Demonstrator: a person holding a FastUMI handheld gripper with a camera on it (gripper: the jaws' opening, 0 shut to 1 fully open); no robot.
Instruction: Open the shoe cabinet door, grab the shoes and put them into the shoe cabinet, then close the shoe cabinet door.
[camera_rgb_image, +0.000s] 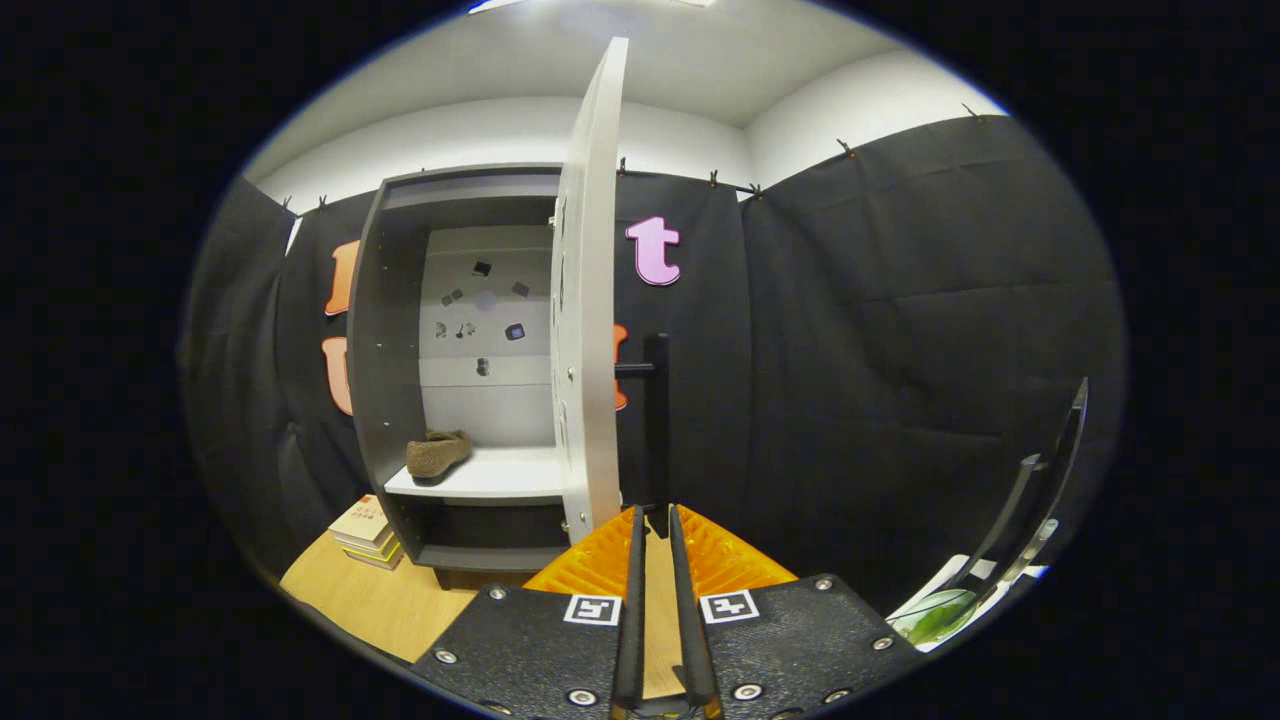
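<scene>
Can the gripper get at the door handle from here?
Probably yes: the gripper, fingers nearly closed on nothing, sits just short of the handle on the open door, with nothing between.

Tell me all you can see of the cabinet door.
The door is a tall, pale, flat panel, seemingly laminated board, swung wide open and seen nearly edge-on. Its dark bar handle sticks out on the far side. It hangs at the right of the grey cabinet. The gripper, fingers nearly closed and empty, sits just before its lower edge.
</scene>
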